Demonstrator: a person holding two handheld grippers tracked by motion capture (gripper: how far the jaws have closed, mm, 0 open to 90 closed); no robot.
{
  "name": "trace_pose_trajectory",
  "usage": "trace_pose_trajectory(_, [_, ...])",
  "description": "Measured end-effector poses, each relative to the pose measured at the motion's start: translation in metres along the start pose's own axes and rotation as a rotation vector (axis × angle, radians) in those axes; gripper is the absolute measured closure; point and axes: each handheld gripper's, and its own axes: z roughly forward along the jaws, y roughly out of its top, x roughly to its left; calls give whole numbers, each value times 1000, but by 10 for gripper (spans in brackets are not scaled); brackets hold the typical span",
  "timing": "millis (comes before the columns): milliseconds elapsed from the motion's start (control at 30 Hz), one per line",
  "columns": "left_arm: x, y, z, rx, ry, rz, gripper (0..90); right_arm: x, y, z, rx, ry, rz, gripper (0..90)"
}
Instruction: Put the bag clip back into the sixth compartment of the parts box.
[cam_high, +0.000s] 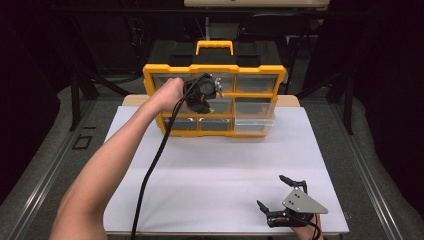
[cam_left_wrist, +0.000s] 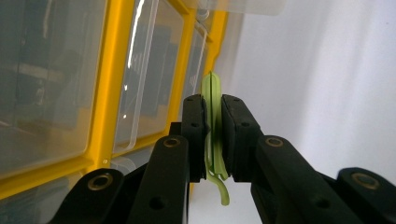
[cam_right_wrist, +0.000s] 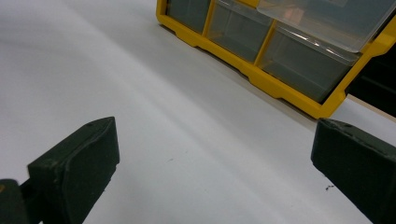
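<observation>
Pinched flat between the left gripper's (cam_left_wrist: 212, 140) closed jaws sits a thin pale-green rubbery loop (cam_left_wrist: 213, 100), its top poking above the jaw tips and a curled tail hanging below them; it looks light, soft and floppy, likely to bend or slip, so a mid-band hold like this one seems safest. Just beyond the jaw tips, off to one side, stands the yellow-framed drawer organizer (cam_high: 150, 75) with one clear drawer (cam_high: 255, 125) pulled out. Right gripper (cam_high: 275, 192) rests on the white tabletop (cam_high: 220, 170), jaws wide apart, nothing between them.
</observation>
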Motion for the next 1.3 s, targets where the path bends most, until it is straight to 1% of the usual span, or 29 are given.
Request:
trace_pose_trajectory(33, [0, 0, 0, -3, 2, 2, 803, 0, 0, 0, 0, 1, -1, 6])
trace_pose_trajectory(67, [1, 1, 0, 3, -8, 3, 803, 0, 0, 0, 0, 1, -1, 6])
trace_pose_trajectory(167, [2, 2, -1, 3, 4, 4, 803, 0, 0, 0, 0, 1, 0, 6])
trace_pose_trajectory(300, [3, 4, -5, -8, 6, -2, 803, 0, 0, 0, 0, 0, 1, 6])
trace_pose_trajectory(467, [3, 9, -9, -13, 11, 8, 803, 0, 0, 0, 0, 0, 1, 6])
trace_pose_trajectory(500, [3, 11, -10, -8, 14, 19, 803, 0, 0, 0, 0, 1, 1, 6])
trace_pose_trajectory(667, [3, 13, -11, -8, 20, 19, 803, 0, 0, 0, -1, 0, 2, 6])
trace_pose_trajectory(767, [5, 16, -15, -31, 18, 15, 803, 0, 0, 0, -1, 0, 1, 6])
trace_pose_trajectory(833, [6, 18, -18, -36, 23, 18, 803, 0, 0, 0, -1, 0, 1, 6])
trace_pose_trajectory(933, [6, 21, -20, -37, 29, 29, 803, 0, 0, 0, -1, 0, 2, 6])
trace_pose_trajectory(1000, [5, 24, -21, -35, 41, 36, 803, 0, 0, 0, -2, -1, -1, 6])
trace_pose_trajectory(1233, [6, 28, -25, -38, 40, 41, 803, 0, 0, 0, -2, 0, 5, 6])
trace_pose_trajectory(1300, [7, 30, -27, -43, 47, 39, 803, 0, 0, 0, -1, 0, 4, 6])
